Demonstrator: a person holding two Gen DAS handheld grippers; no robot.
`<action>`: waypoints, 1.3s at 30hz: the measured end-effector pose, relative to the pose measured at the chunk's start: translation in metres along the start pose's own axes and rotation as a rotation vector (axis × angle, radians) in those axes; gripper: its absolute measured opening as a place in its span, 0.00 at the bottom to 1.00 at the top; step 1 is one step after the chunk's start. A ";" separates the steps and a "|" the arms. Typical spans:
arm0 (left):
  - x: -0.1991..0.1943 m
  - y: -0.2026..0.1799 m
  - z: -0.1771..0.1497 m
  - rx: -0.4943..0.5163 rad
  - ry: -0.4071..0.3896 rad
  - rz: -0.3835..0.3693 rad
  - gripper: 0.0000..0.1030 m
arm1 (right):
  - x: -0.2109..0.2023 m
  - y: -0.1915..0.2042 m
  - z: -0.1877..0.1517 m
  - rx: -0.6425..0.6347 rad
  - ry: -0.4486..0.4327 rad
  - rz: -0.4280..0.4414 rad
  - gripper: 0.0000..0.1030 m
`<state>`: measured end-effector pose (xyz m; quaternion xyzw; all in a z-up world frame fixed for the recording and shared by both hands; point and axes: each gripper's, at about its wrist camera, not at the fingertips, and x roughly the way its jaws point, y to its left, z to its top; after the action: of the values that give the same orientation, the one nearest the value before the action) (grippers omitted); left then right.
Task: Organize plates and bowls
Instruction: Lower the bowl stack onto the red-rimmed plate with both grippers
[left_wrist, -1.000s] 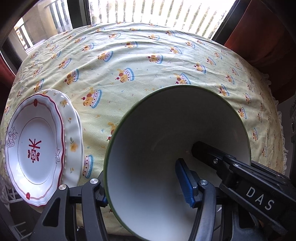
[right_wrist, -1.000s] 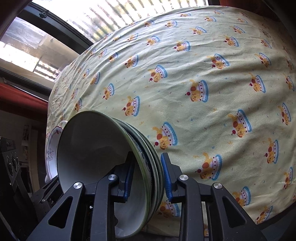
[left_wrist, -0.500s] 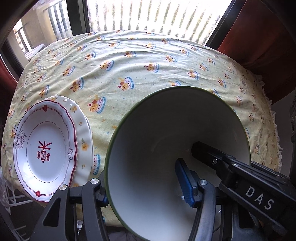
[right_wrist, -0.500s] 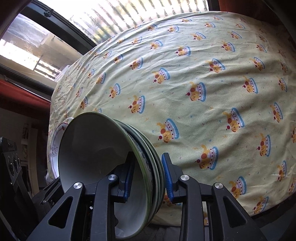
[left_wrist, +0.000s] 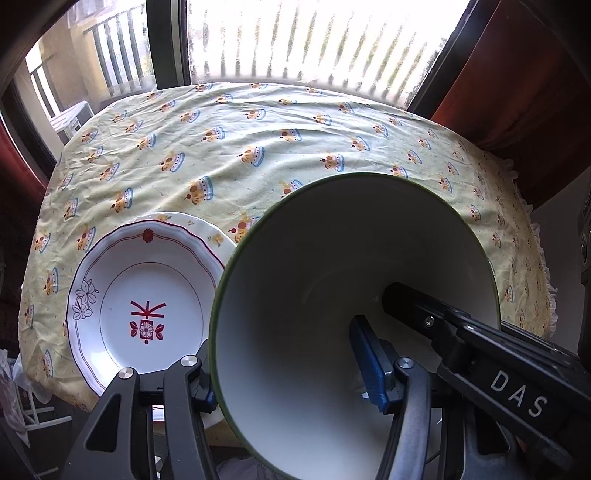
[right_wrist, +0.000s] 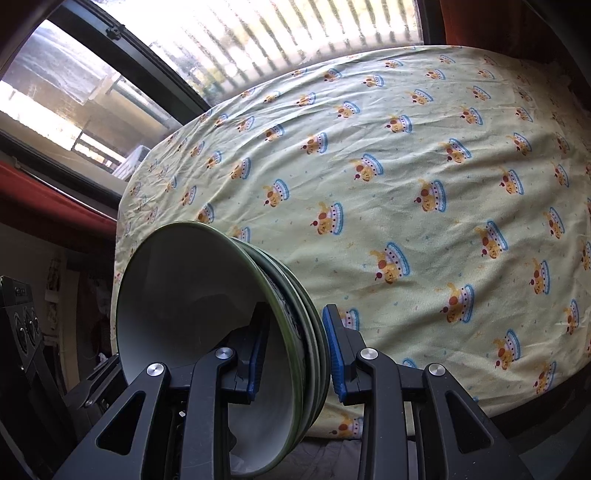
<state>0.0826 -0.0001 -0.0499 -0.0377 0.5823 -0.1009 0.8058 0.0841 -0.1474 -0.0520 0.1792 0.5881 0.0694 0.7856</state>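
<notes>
Both hand-held grippers clamp one nested stack of bowls (right_wrist: 221, 332), held off the bench (left_wrist: 258, 147) at its near edge. The right hand-held gripper (right_wrist: 293, 349) has one blue pad inside the top bowl and the other against the outermost wall, so it pinches all the nested rims together, jaws partly closed. The left hand-held gripper (left_wrist: 288, 369) grips the opposite side of the rim, one pad inside and one outside, jaws about half open. The move to come turns on the plates (left_wrist: 144, 302): in the left wrist view they lie at about 9 o'clock from the stack, flat on the bench near its front edge, nearer the left hand-held gripper. Bare cloth lies at 12 to 2 o'clock. The stack's mouth tips toward the cameras, its axis leaning well off upright. The bowls are white inside with dark green rims; how many there are I cannot tell, at least three. The top plate is white, scalloped, red-trimmed, on a larger floral one.
</notes>
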 end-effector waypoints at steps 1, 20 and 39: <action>-0.002 0.005 0.000 0.001 -0.001 -0.004 0.57 | 0.000 0.006 -0.001 -0.001 -0.004 -0.003 0.33; -0.017 0.096 0.010 -0.013 -0.001 -0.065 0.57 | 0.028 0.103 -0.008 -0.012 -0.020 -0.066 0.33; 0.004 0.161 0.017 -0.003 0.103 -0.104 0.56 | 0.078 0.154 -0.011 0.045 0.043 -0.122 0.33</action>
<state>0.1190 0.1550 -0.0773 -0.0638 0.6203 -0.1436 0.7685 0.1124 0.0230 -0.0690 0.1590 0.6159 0.0122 0.7715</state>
